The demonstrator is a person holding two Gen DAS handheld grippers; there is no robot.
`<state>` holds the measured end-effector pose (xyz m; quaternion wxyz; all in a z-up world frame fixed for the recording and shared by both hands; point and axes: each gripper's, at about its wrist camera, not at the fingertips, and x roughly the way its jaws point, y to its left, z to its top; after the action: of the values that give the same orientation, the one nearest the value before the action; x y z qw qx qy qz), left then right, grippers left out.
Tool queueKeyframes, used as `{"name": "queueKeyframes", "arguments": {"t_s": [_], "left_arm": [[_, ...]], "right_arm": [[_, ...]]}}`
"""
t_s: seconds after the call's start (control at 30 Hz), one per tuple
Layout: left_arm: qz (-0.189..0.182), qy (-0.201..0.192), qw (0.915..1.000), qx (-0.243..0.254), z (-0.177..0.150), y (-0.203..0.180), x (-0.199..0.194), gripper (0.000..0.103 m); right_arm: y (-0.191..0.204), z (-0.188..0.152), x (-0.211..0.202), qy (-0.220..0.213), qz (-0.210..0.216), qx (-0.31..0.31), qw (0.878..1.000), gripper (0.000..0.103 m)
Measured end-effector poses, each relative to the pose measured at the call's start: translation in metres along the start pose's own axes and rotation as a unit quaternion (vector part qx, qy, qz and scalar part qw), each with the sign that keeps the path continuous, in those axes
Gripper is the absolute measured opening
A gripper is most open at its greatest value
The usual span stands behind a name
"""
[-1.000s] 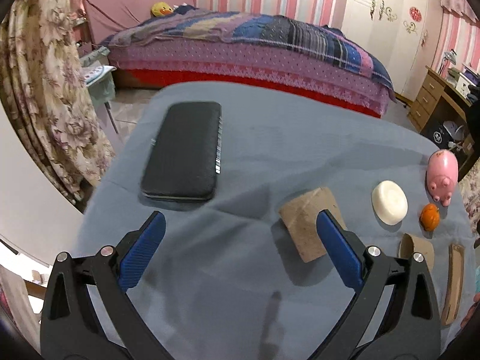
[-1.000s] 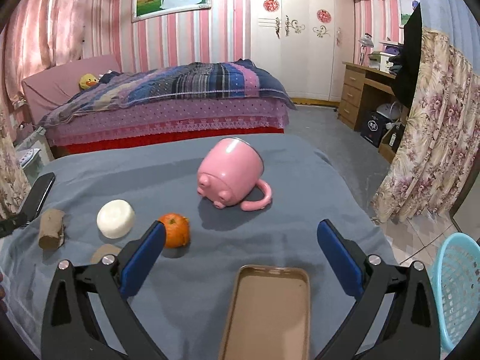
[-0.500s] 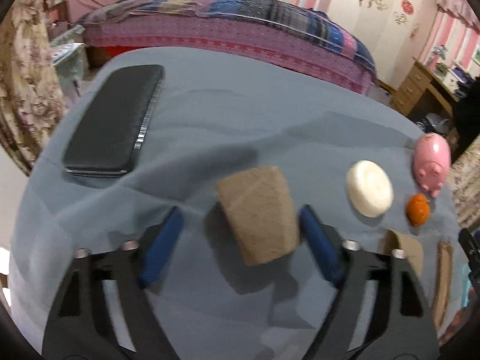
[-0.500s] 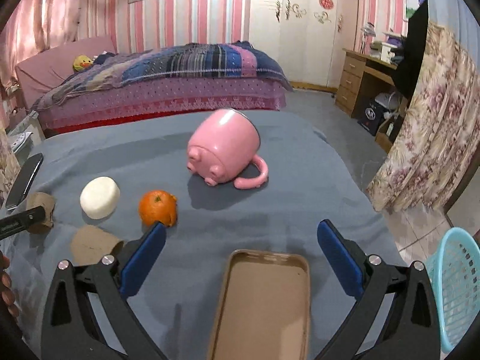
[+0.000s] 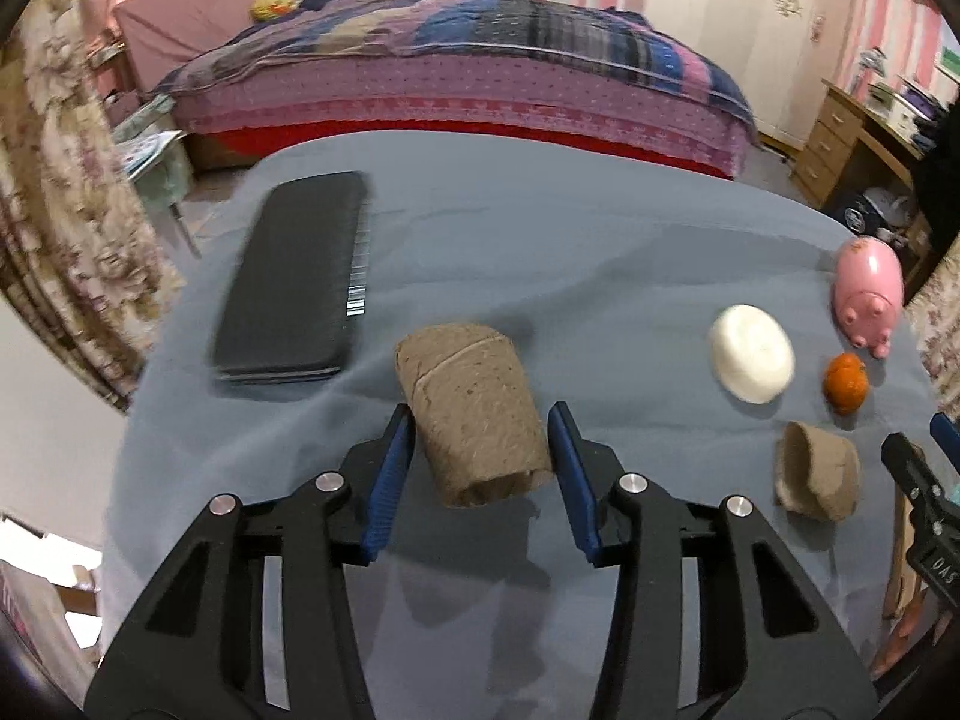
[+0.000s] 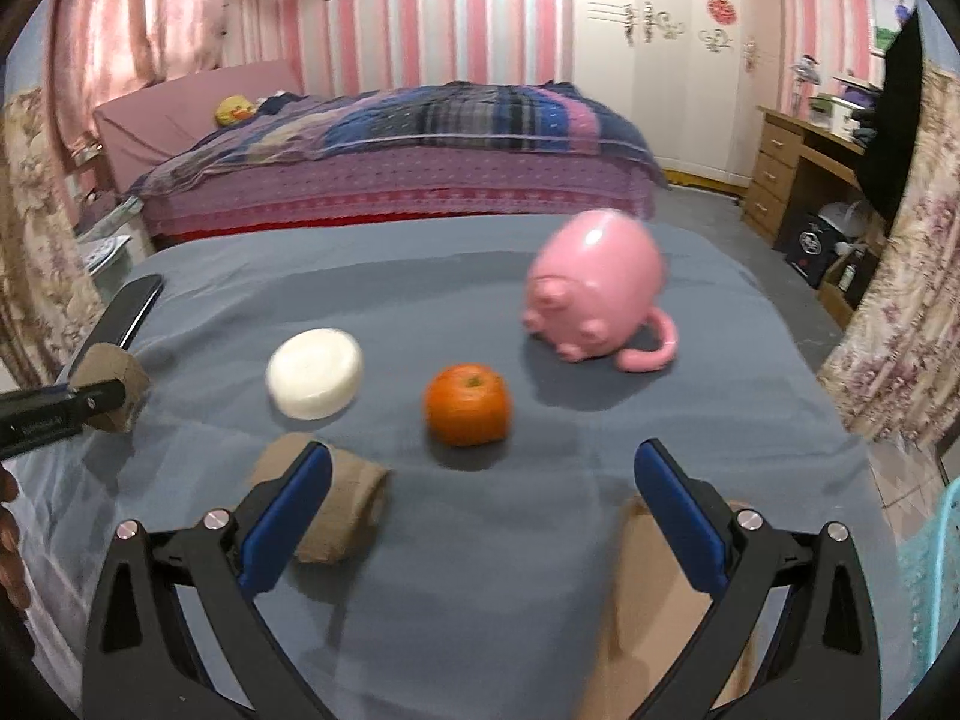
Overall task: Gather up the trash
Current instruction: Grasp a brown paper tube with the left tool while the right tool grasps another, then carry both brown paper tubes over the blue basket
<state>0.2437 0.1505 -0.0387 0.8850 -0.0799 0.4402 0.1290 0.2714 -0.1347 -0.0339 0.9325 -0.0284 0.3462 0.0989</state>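
A brown cardboard roll [image 5: 474,414] lies on the grey-blue cloth between the fingers of my left gripper [image 5: 478,420]. The jaws are closing; the left pad is at the roll's side and the right pad stands a sliver off it. The same roll [image 6: 111,369] shows at the far left of the right wrist view, behind a left finger. A second, squashed roll [image 6: 342,510] lies just behind the left finger of my right gripper [image 6: 483,455], which is open and holds nothing. A flat cardboard tray [image 6: 654,612] lies under its right finger.
A black case [image 5: 294,282] lies on the left of the table. A white round bar [image 6: 315,372], an orange [image 6: 468,402] and a pink pig mug [image 6: 594,294] on its side sit mid-table. A light blue basket [image 6: 942,588] stands past the right edge. A bed lies behind.
My left gripper moved over the cardboard roll and its jaws narrowed around it. My right gripper shifted left: the tray went from centre to under the right finger.
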Motion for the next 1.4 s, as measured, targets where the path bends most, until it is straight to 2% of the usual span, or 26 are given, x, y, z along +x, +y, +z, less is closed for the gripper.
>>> {"name": "queueKeyframes", "arguments": {"t_s": [0.07,0.2,0.37,0.47,0.5,0.6,0.77,1.03,1.4], "left_arm": [[0.011,0.001,0.9999,-0.01,0.0,0.013,-0.003,0.045],[0.012,-0.001,0.9995,-0.029,0.002,0.031,-0.008,0.045],[0.01,-0.009,0.9995,-0.028,0.002,0.035,-0.012,0.044],[0.011,-0.012,0.9996,-0.024,0.003,0.034,-0.013,0.044],[0.011,-0.013,0.9996,-0.024,0.003,0.034,-0.014,0.044],[0.011,-0.015,0.9995,-0.027,0.003,0.035,-0.017,0.043],[0.017,-0.016,0.9995,-0.022,0.004,0.031,-0.021,0.043],[0.015,-0.022,0.9996,-0.009,0.004,0.019,-0.031,0.035],[0.0,-0.025,0.9997,-0.002,0.005,0.007,-0.043,0.03]], "right_arm": [[0.011,0.0,0.005,0.004,0.003,-0.012,1.0,0.098],[0.026,-0.001,0.018,0.02,0.019,-0.02,0.999,0.096],[0.037,-0.008,0.034,0.056,0.051,-0.02,0.997,0.079],[0.043,-0.011,0.037,0.061,0.078,-0.027,0.995,0.063],[0.045,-0.012,0.038,0.061,0.087,-0.029,0.994,0.055],[0.052,-0.014,0.036,0.052,0.088,-0.04,0.994,0.05],[0.049,-0.011,0.027,0.029,0.1,-0.03,0.994,0.035],[0.044,-0.007,0.012,0.007,0.104,-0.036,0.994,0.025],[0.021,-0.005,-0.018,-0.024,0.082,-0.035,0.996,0.019]]}}
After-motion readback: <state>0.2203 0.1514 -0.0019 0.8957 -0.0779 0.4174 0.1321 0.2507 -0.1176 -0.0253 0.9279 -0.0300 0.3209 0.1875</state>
